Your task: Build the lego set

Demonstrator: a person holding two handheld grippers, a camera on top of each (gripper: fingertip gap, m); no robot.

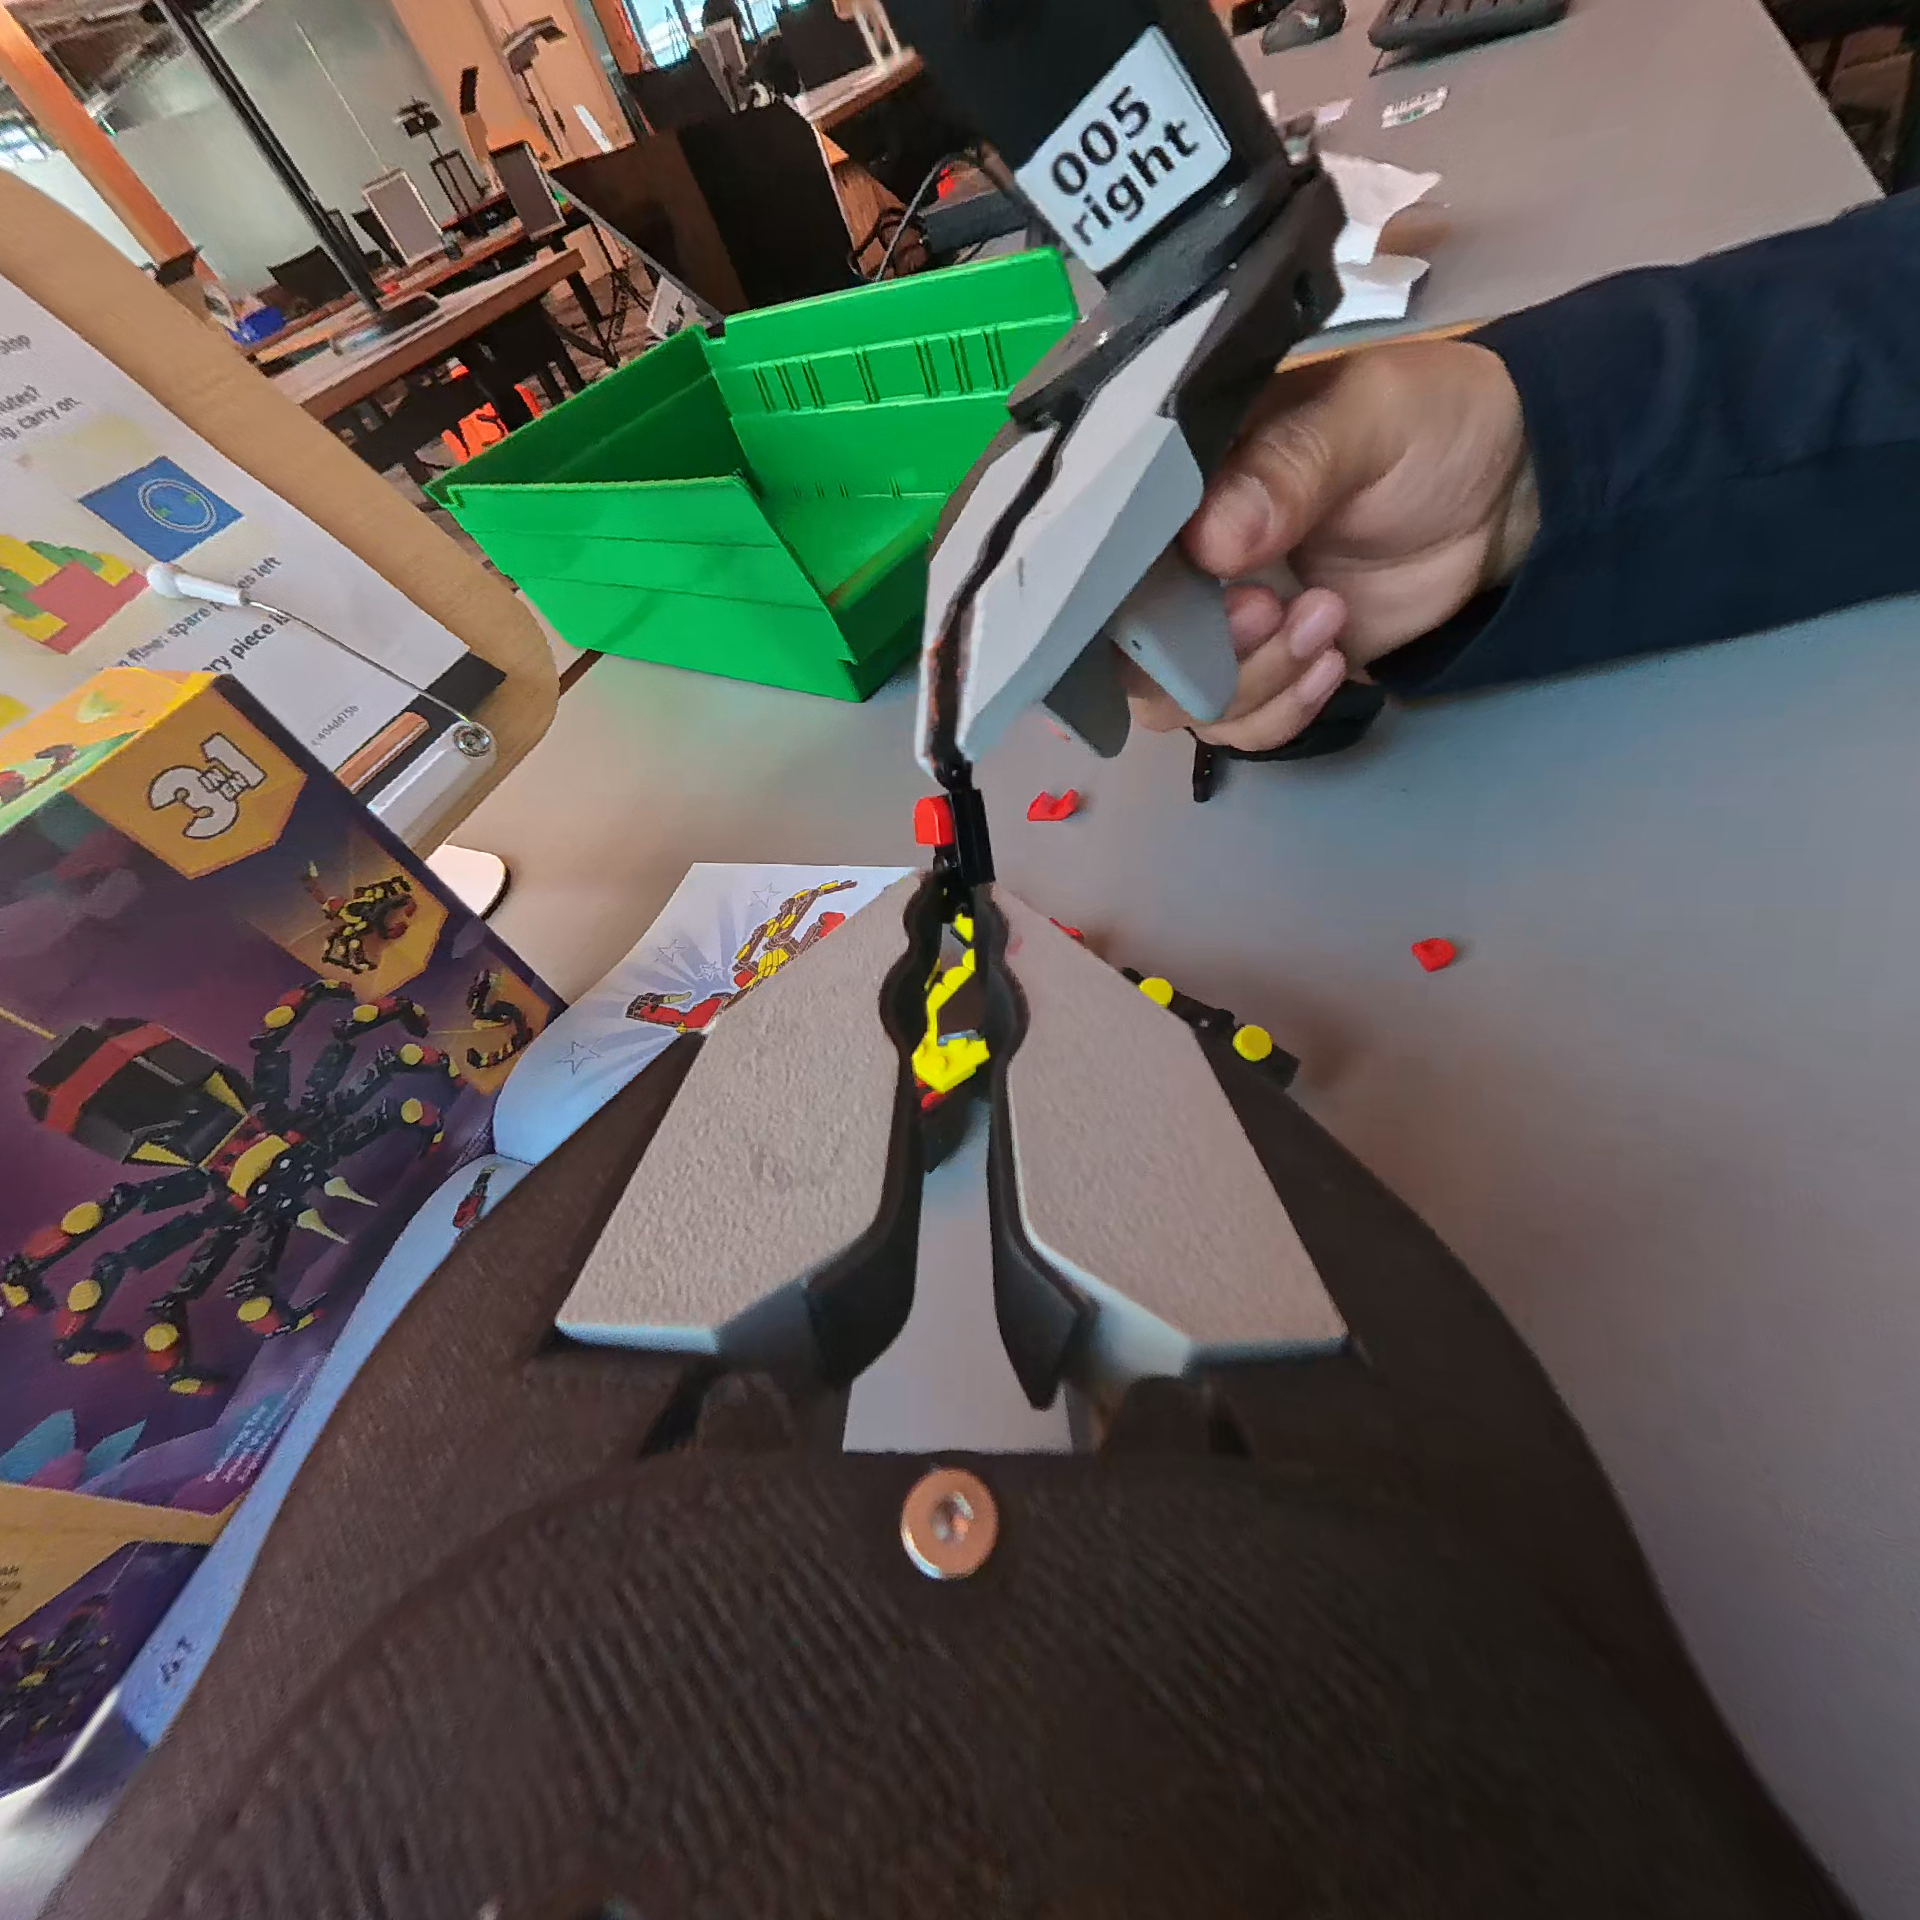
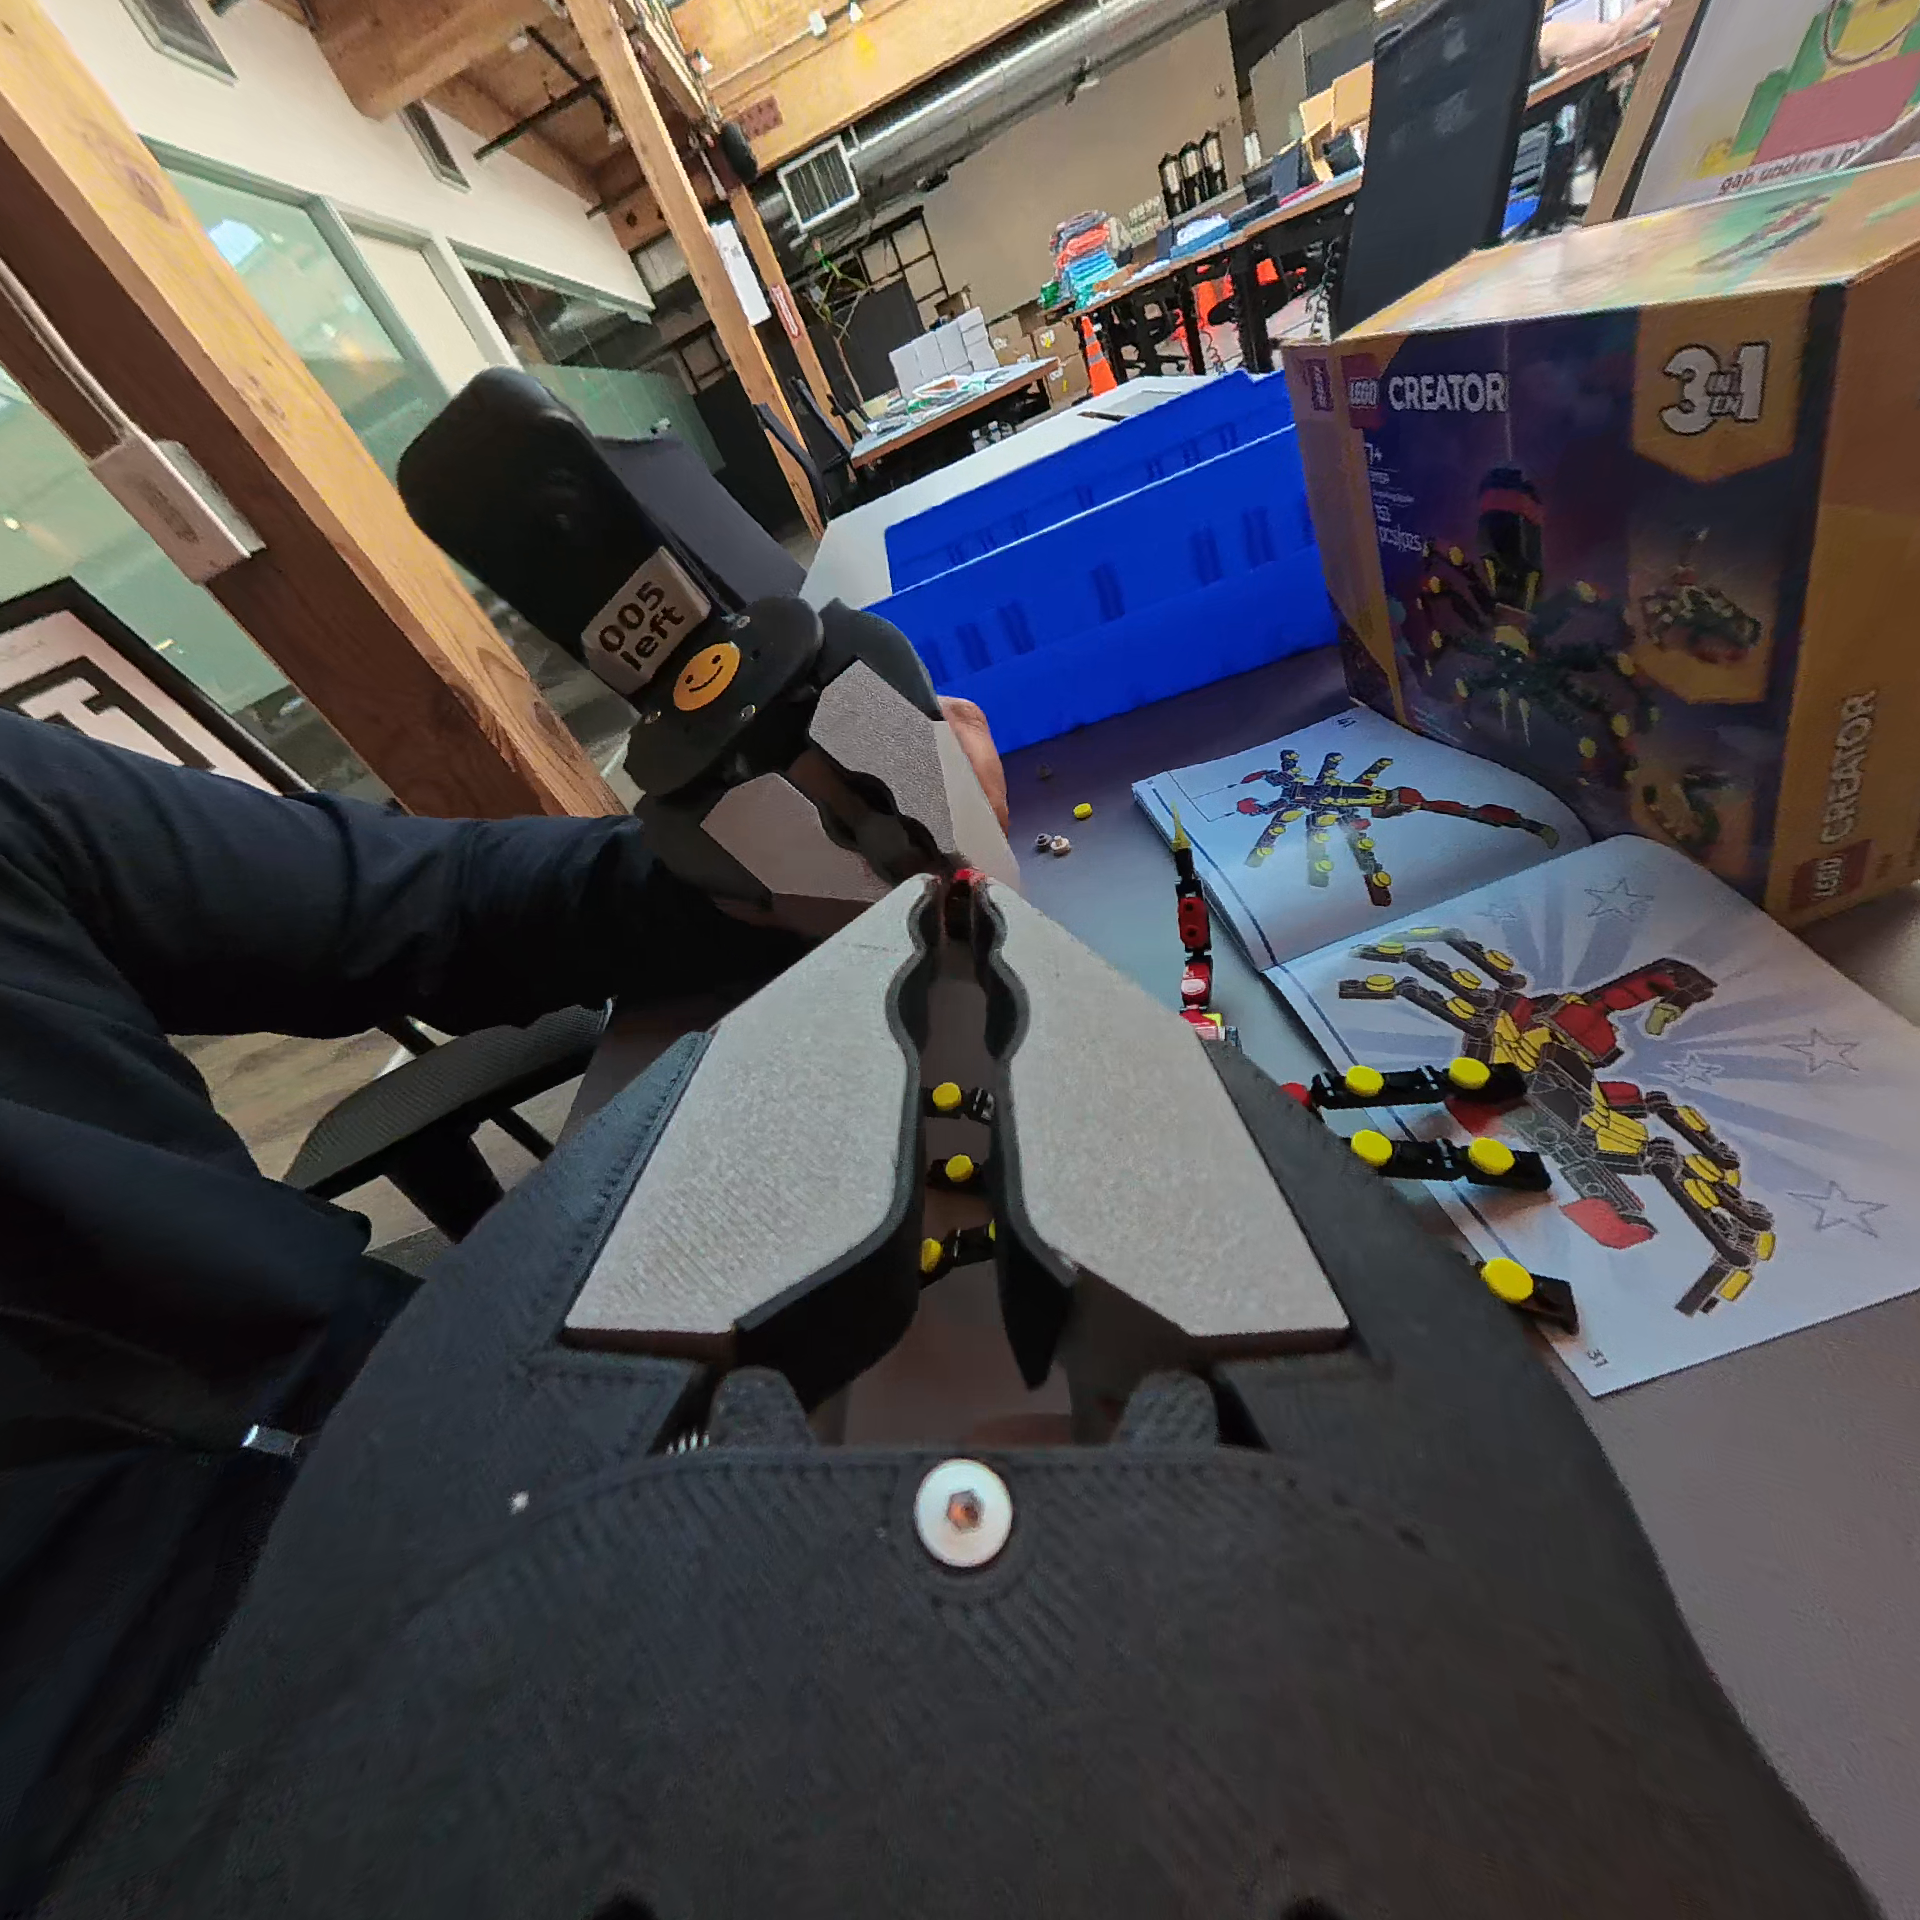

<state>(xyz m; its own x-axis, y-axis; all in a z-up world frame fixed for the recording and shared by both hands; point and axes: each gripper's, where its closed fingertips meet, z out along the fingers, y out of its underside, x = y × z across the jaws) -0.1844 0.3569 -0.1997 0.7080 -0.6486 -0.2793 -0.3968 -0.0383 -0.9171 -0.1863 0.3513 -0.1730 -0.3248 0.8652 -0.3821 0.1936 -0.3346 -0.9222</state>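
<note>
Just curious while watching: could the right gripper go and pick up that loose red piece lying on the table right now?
Probably not yet. The right gripper is shut on a small black and red piece, so its jaws are occupied. The path to the loose red piece looks free.

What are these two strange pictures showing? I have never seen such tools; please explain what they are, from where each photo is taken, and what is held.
No robot is here. A person holds two hand tools, each with two grey padded fingers and a camera looking along them. One picture comes from the left gripper, the other from the right gripper, so each also shows the other tool across from it.

Both grippers are shut on one small black and red brick assembly, held in the air between them.

On the grey table lie the open instruction booklet, the purple and yellow set box, black leg pieces with yellow studs and loose red bits. A green plastic bin and a blue plastic bin stand behind.
</note>
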